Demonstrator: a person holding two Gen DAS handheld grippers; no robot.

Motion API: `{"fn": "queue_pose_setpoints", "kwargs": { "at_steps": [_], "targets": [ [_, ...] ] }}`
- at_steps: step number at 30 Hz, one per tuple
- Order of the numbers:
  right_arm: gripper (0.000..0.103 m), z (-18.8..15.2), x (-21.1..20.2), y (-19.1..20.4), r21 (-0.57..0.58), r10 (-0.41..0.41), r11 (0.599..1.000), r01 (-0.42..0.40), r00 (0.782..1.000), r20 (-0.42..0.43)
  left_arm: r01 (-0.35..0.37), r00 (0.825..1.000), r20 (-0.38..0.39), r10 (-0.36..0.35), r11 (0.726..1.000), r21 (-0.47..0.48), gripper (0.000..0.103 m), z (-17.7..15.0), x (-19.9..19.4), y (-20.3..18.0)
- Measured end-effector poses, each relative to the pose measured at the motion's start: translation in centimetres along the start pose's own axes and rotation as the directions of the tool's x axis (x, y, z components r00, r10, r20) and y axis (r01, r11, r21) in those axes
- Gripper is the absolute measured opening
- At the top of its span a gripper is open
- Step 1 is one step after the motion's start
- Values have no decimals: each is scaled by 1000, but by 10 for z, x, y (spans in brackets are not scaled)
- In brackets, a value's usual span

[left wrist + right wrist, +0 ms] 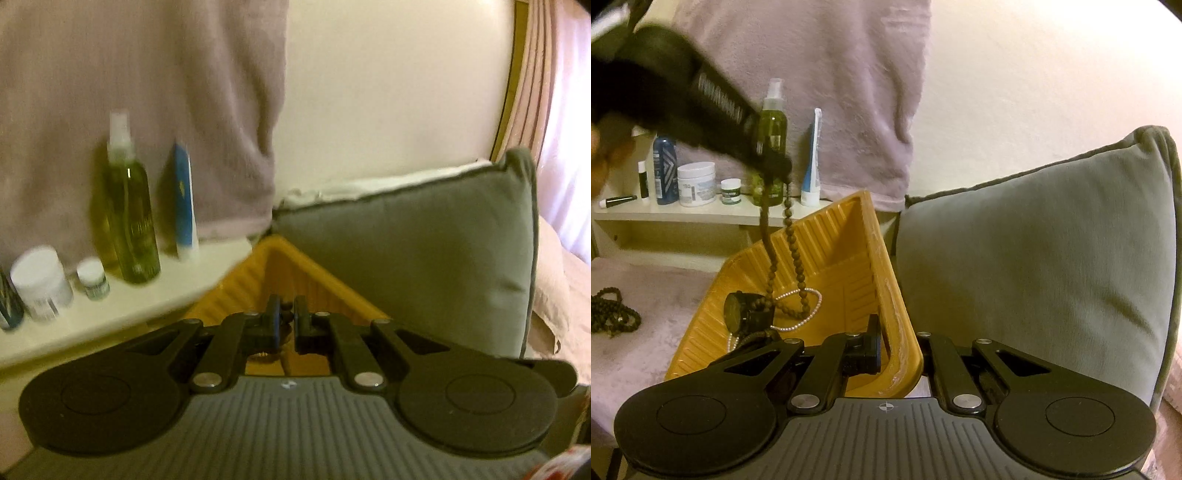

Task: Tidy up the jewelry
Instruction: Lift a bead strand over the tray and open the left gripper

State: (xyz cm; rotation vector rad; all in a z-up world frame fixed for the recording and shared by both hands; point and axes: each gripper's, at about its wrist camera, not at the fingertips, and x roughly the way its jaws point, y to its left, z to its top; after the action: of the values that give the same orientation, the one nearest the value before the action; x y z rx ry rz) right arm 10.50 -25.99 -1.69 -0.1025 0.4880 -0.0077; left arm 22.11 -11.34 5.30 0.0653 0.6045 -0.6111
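An orange ribbed tray (827,240) is tipped up on a pink bedspread, and my right gripper (897,350) is shut on its near rim. Inside lie a black watch (738,314) and a white pearl necklace (812,299). My left gripper (775,166) comes in from the upper left, shut on a brown bead necklace (792,243) whose loop hangs down into the tray. In the left wrist view, the left gripper (285,314) hovers over the tray (280,266) with its pads almost together; the strand barely shows. A second dark bead necklace (613,314) lies on the bedspread at left.
A grey cushion (1034,258) stands against the tray's right side. Behind it, a white shelf (701,212) carries a green spray bottle (131,221), a blue tube (184,206), jars and other toiletries. A mauve towel (831,74) hangs on the wall above.
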Motion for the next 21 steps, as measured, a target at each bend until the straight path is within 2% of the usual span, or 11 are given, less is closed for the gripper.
{"fn": "queue_pose_setpoints", "kwargs": {
  "at_steps": [2, 4, 5, 11, 16, 21],
  "targets": [
    [7, 0, 0, 0, 3, 1, 1000, -1, 1000, -2, 0, 1000, -26, 0, 1000, -10, 8, -7, 6, 1],
    [7, 0, 0, -1, 5, 2, 1000, -1, 1000, -4, 1, 999, -35, -1, 1000, -21, 19, -12, 8, 3],
    [7, 0, 0, -1, 5, 1, 1000, -1, 1000, -4, 1, 999, -36, -2, 1000, -26, 22, -14, 7, 4],
    [6, 0, 0, 0, 4, 2, 1000, -2, 1000, -6, -31, 999, -19, 30, 998, -58, 24, -18, -10, 17],
    [6, 0, 0, 1, 3, 3, 1000, -3, 1000, -4, -120, 993, -4, 120, 987, -104, 25, -29, -37, 41],
    [6, -1, 0, 1, 4, 2, 1000, -2, 1000, -6, -242, 970, -6, 245, 956, -167, 26, -51, -66, 68]
  ]
}}
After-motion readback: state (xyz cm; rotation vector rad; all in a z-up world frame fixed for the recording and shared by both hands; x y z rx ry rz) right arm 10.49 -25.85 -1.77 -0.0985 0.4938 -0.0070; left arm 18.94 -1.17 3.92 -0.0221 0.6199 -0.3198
